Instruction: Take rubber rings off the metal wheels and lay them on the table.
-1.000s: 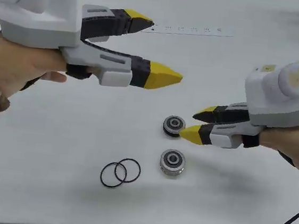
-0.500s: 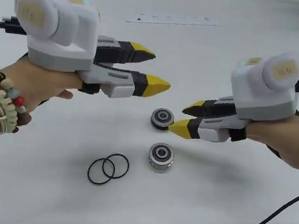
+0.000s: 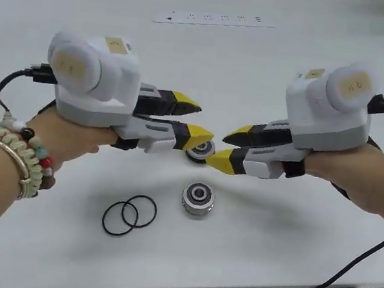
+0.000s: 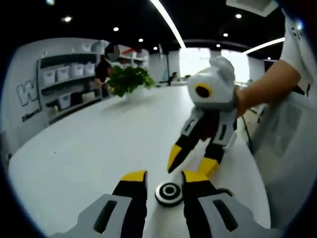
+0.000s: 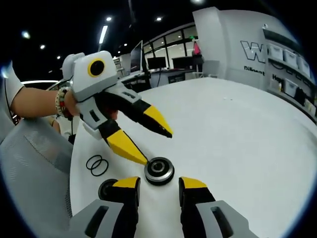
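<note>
A round metal wheel [image 3: 198, 151] with a dark rim lies flat on the white table [image 3: 287, 223], between two pairs of yellow-tipped jaws that come at it from opposite sides. The left gripper [image 3: 203, 122] has its jaws moderately apart and holds nothing. In the left gripper view the wheel [image 4: 169, 193] sits in the gap between the tips with space on both sides. From the right gripper view the left gripper [image 5: 153, 144] has its lower tip at the wheel's rim, though whether it touches cannot be told. The right gripper [image 3: 219, 149] is likewise parted to a medium width and empty, and in its own view the wheel [image 5: 159, 170] lies just ahead of the gap. In the head view the left gripper's lower jaw hides much of this wheel, and whether a rubber ring sits on it is hard to make out. A second metal wheel [image 3: 199, 198], silver-rimmed, lies near it toward the person, untouched. Two thin black rubber rings [image 3: 129, 215] lie overlapping beside that one. A long white power strip [image 3: 215, 19] lies well beyond. A black cable [image 3: 362, 261] runs off the frame's right edge, and bead bracelets [image 3: 22, 157] circle the left wrist.
</note>
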Demonstrator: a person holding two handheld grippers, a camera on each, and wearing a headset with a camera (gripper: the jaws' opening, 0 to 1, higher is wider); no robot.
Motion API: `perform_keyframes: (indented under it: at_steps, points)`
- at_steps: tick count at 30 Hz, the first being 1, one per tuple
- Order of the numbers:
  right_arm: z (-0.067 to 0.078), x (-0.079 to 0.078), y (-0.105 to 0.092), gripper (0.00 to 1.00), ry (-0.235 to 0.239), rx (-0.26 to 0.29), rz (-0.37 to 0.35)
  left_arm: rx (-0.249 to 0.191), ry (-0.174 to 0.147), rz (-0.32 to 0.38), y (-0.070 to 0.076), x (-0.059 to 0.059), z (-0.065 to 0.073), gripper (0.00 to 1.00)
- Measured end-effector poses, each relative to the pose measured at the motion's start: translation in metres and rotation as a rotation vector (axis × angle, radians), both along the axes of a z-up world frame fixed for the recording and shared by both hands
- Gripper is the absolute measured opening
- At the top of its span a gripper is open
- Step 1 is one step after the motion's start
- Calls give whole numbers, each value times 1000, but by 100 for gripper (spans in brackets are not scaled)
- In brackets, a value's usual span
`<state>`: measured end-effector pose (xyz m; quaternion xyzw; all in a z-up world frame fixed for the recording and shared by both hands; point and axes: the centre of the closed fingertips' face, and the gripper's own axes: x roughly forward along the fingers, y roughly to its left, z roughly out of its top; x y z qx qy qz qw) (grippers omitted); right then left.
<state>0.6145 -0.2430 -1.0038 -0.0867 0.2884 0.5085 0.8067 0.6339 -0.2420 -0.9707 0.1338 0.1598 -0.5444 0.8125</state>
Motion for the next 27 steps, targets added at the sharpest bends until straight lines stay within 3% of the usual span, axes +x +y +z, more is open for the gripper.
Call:
perform_keyframes:
  at_steps: [5,8,11,17,27]
  points:
    - [-1,1,-1,29,0,-2,-5,63,37,0,1,-2,-20,23]
    - [-1,1,-2,29,2,-3,-5,70,62,-4,1,-4,-27,20]
    - [-2,0,-1,29,3,-6,-2,87,64,-12,1,-6,-31,16]
    - [-3,0,-1,28,4,-8,1,59,82,17,1,-5,-30,15]
    - [-12,-5,6,27,-20,-49,40,57,93,66,6,-13,-31,15]
